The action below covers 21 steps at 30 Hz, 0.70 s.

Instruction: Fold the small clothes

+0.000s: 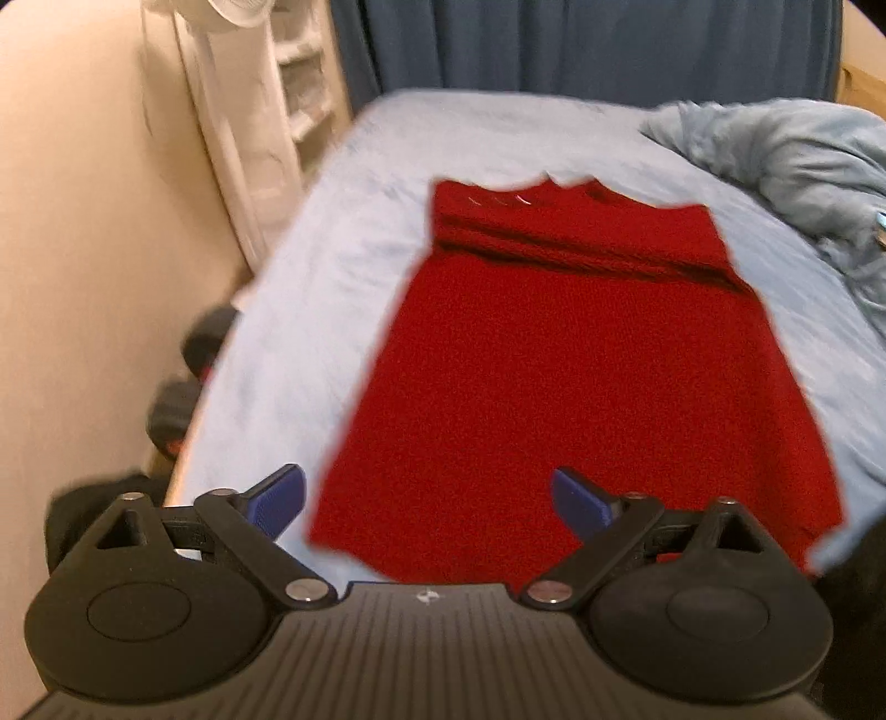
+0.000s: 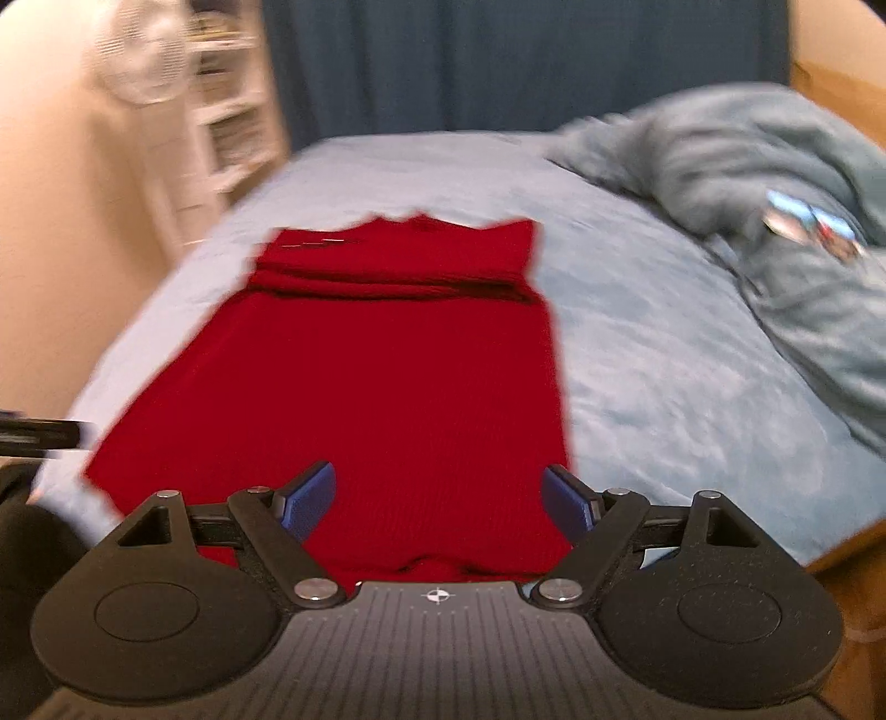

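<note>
left wrist view: left claw [image 1: 429,498] is standing spread wide, its blue pads [image 1: 279,494] pinching nothing. one pad is hanging over the bed sheet [image 1: 310,310] at about 8 o'clock of the frame, the other over the near part of the red garment [image 1: 576,399]; whether either is touching cloth, cannot tell. the red garment is lying flat on the sheet, filling the frame centre and running toward 12 o'clock, with sleeves or an upper part folded across it as a thick band near the far end. its near hem is sitting just ahead of the claw. a crumpled blue blanket [image 1: 797,177] is lying at 2 o'clock, apart from the garment. dark curtain [image 1: 581,44] at 12 o'clock, white shelving [image 1: 288,94] at 11 o'clock, dark dumbbells [image 1: 188,382] beside the bed at 9 o'clock.

right wrist view: right claw [image 2: 439,495] is also spread, nothing between the pads, both hanging over the garment's near part [image 2: 387,387]. the garment's right edge is running close by the right pad [image 2: 565,501]. picture is blurring, so fine detail is unreadable.
</note>
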Tool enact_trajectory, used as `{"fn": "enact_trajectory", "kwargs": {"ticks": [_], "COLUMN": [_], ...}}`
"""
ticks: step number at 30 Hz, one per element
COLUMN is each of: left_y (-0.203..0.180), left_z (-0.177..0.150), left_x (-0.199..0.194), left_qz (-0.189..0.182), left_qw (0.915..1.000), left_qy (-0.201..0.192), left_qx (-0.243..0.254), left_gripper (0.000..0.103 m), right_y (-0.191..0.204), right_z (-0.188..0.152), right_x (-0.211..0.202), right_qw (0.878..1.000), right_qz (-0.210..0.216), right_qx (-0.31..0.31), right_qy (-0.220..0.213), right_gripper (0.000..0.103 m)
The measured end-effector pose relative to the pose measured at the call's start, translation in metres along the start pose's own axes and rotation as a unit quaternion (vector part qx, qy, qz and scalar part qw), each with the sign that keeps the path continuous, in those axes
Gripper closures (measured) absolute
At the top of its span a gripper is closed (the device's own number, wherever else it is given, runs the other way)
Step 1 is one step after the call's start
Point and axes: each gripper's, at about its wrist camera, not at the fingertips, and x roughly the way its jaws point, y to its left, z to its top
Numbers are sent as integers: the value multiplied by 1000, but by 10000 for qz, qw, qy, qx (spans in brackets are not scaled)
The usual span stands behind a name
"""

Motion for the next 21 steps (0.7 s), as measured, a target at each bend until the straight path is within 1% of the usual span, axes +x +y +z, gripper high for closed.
{"fn": "enact_trajectory", "kwargs": {"ticks": [1,2,4,5,7,9,11,13,14,15,16,17,18,19,20,21], "left_y": [8,15,27,32,42,45,44,43,43,46,50,54,55,55,51,49], "left_z": [5,9,17,21,26,30,30,27,25,24,22,21,20,18,17,15], "left_x": [16,30,62,79,109,136,158,176,179,181,182,183,179,170,160,153], "left_qz": [144,160,121,40,-89,-212,-175,-262,-366,-471,-679,-978,-1221,-1344,-1354,-1313], "left_qw": [9999,9999,9998,9995,9978,9947,9914,9872,9859,9838,9795,9724,9672,9672,9697,9719], "left_qy": [-62,-50,157,308,656,994,1277,1550,1624,1730,1872,2045,2107,2023,1943,1893], "left_qx": [-6,27,93,95,74,126,225,268,161,-90,-321,-549,-727,-738,-601,-475], "left_gripper": [0,0,0,0,0,0,0,0,0,0,1,2,9,25,36,62], "right_y": [-13,-25,-52,-64,-83,-97,-108,-112,-114,-115,-114,-111,-105,-98,-93,-91], "right_z": [3,5,8,8,7,8,10,12,11,9,6,2,-1,-4,-8,-12], "right_x": [15,30,62,78,106,131,153,168,176,184,192,196,191,186,182,178], "right_qw": [9997,9990,9960,9941,9902,9861,9814,9767,9739,9693,9606,9539,9564,9593,9579,9523], "right_qz": [-131,-226,-333,-328,-202,-66,45,169,241,367,644,919,1032,1148,1299,1404], "right_qx": [177,327,666,826,1067,1291,1569,1834,1957,2089,2247,2344,2257,2078,1997,2082], "right_qy": [101,208,485,621,876,1044,1104,1105,1122,1247,1502,1633,1540,1530,1606,1733], "right_gripper": [20,20,20,20,20,20,20,20,20,19,19,19,24,39,48,74]}}
